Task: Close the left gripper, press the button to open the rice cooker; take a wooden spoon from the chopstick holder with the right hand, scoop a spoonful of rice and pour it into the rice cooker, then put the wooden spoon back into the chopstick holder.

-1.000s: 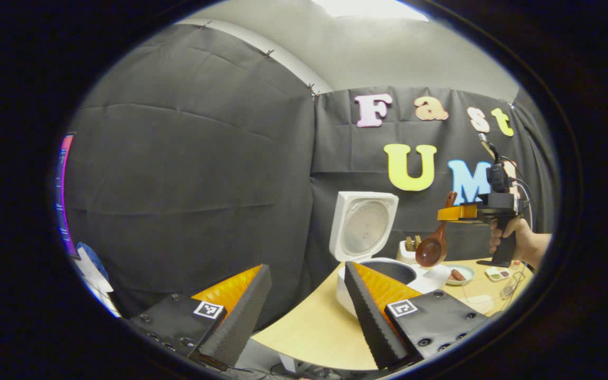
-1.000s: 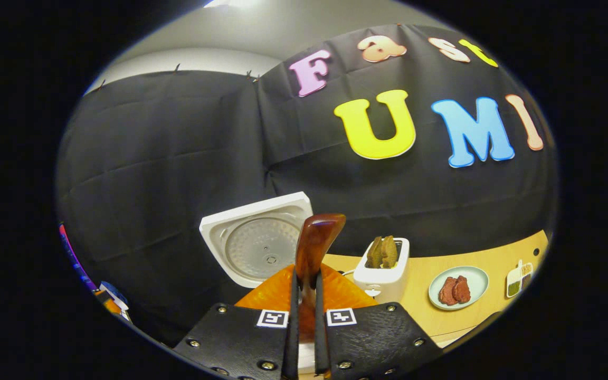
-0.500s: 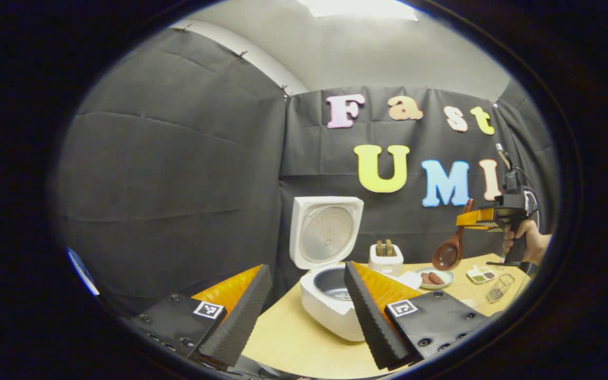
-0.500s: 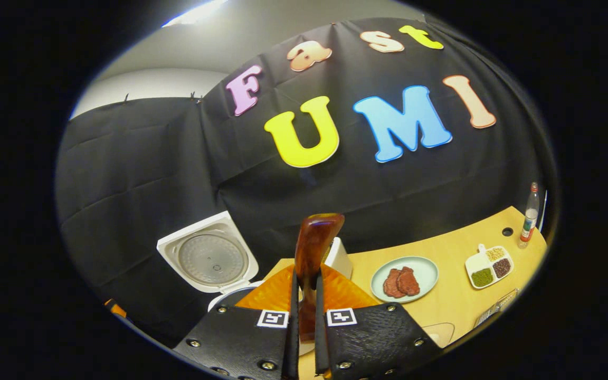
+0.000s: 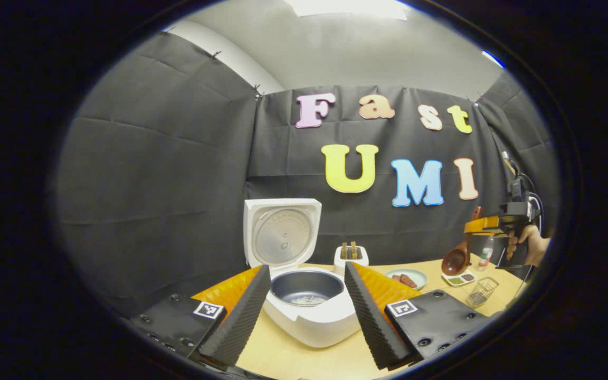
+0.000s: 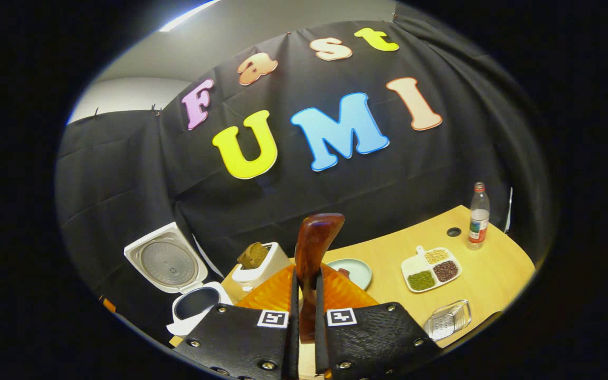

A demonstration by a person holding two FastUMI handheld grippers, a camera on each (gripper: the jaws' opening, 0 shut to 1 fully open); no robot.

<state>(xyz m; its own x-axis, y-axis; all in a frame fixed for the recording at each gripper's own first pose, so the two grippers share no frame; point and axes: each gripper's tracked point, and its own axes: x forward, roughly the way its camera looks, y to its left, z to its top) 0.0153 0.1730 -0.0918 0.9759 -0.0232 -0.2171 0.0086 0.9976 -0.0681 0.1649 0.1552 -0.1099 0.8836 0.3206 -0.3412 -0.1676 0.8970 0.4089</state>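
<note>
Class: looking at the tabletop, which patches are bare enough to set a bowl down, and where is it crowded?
Bare: table between divided dish and bottle; front edge before rice cooker. Crowded: toaster, plate and cooker close together.

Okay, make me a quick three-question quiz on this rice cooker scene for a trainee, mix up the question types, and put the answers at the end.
1. True or false: the rice cooker has its lid shut.
2. Multiple choice: what is the right gripper clamped on? A) the water bottle B) the wooden spoon C) the wire basket
3. Fill in: in the left gripper view, the left gripper has its fingers spread to either side of the cooker's inner ____.

Key
1. False: the lid stands upright and the pot is exposed.
2. B: both fingers press on the spoon's handle, and the bowl hangs down over the divided dish in the left gripper view.
3. Pot.
</note>
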